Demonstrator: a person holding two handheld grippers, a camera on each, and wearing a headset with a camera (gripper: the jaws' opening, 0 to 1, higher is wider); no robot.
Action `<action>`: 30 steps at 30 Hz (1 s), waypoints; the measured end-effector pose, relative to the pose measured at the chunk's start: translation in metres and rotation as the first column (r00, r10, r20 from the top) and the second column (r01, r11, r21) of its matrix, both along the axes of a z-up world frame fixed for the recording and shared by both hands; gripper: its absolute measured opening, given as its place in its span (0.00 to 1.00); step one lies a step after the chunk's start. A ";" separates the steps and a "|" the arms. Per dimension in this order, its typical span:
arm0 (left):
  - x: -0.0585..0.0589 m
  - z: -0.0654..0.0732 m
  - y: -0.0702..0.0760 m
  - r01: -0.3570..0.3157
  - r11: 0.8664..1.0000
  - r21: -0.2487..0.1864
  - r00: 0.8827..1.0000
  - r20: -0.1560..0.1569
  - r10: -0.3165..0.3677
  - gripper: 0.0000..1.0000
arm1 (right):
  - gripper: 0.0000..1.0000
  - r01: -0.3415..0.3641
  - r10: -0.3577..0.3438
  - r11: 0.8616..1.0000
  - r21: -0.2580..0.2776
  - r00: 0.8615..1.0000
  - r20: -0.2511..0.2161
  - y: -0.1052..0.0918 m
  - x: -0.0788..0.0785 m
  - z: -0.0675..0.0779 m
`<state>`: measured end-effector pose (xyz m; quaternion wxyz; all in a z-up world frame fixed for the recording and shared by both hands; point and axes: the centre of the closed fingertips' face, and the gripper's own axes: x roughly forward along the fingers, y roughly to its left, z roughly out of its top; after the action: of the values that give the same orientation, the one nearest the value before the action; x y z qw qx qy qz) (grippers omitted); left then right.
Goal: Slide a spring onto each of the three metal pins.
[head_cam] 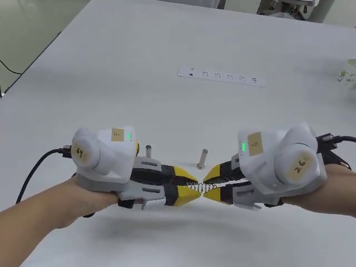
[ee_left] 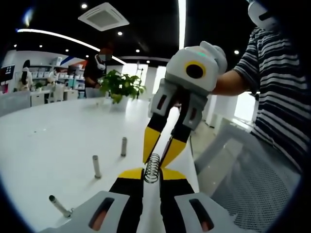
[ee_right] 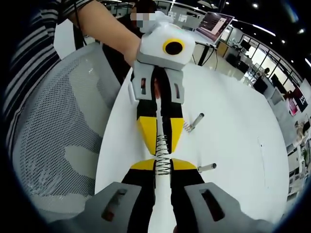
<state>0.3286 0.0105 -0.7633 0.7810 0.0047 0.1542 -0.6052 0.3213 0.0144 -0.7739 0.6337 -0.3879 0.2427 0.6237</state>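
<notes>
Spring (head_cam: 201, 188): short wire coil, held level in the air, clear of the tabletop (head_cam: 167, 44) and touching no pin.

Left tongs (head_cam: 191, 187): jaws drawn in to a narrow gap, pinching one end of the spring.

Right tongs (head_cam: 209, 187): tip to tip with the left tongs, jaws likewise narrow and clamped on the spring's other end.

Pins (ee_left: 123, 146), three: upright on the tabletop just beyond the tips, spaced apart, all bare in the left gripper view.

Power strip (head_cam: 222, 76): white, far across the tabletop.

Step in hand, as judged: first spring, shared between both tongs, probably for a re-grip; none fitted yet.

Next move, as judged: one pair lets go. The other stands the coil's open end over the nearest pin, lines it up with the pin's axis and lowers it straight.
</notes>
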 end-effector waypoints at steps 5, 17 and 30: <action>-0.001 0.002 -0.001 0.003 1.000 -0.004 1.000 0.004 -0.003 0.03 | 0.07 -0.002 0.002 1.000 0.003 1.000 -0.002 -0.001 0.000 0.002; -0.003 0.003 0.000 0.018 1.000 0.001 1.000 0.013 -0.018 0.03 | 0.07 -0.006 0.006 1.000 0.012 1.000 -0.007 0.000 -0.001 0.003; -0.007 0.003 -0.002 0.050 0.999 0.011 0.999 0.007 -0.050 0.02 | 0.08 -0.019 0.019 1.000 0.014 1.000 -0.019 -0.002 -0.005 0.002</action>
<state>0.3219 0.0081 -0.7604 0.7660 0.0151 0.1545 -0.6238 0.3163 0.0127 -0.7715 0.6281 -0.3797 0.2406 0.6352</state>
